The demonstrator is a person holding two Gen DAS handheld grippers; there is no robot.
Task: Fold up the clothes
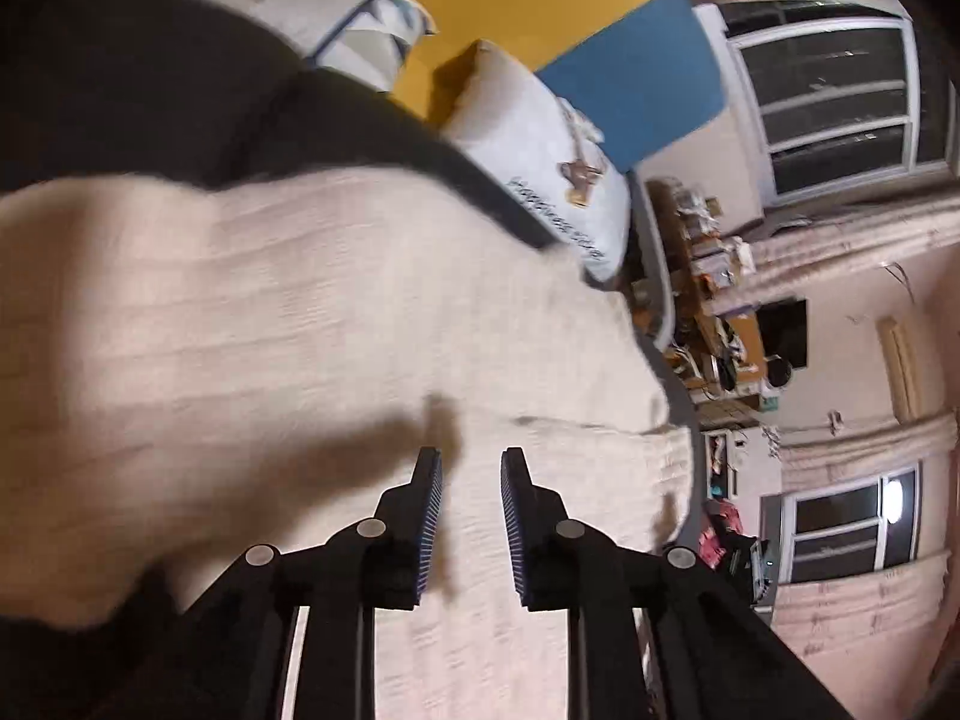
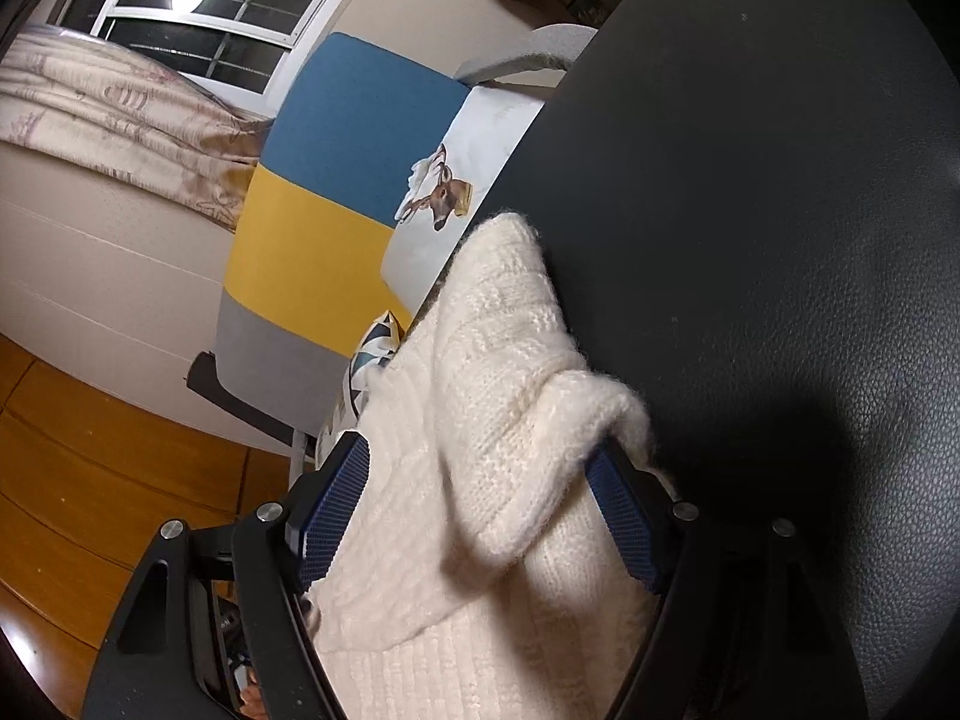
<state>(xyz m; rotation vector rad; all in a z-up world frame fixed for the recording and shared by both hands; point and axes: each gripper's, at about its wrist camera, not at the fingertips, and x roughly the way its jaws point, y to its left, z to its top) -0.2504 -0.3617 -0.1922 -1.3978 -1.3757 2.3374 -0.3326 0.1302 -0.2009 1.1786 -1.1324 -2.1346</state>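
1. Right gripper (image 2: pixel 480 510): jaws wide, straddling a bunched fold of the cream chunky-knit sweater (image 2: pixel 480 396); pads probably touching, hard to confirm.
2. Left gripper (image 1: pixel 471 516): jaws slightly apart, empty, above flat knit.
3. Sweater lies on the black leather surface (image 2: pixel 750 210), its length running away from the right fingers.

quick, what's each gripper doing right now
Left gripper: open, nothing between its fingers, above the cream sweater.
Right gripper: open wide, sweater bunched between its fingers.
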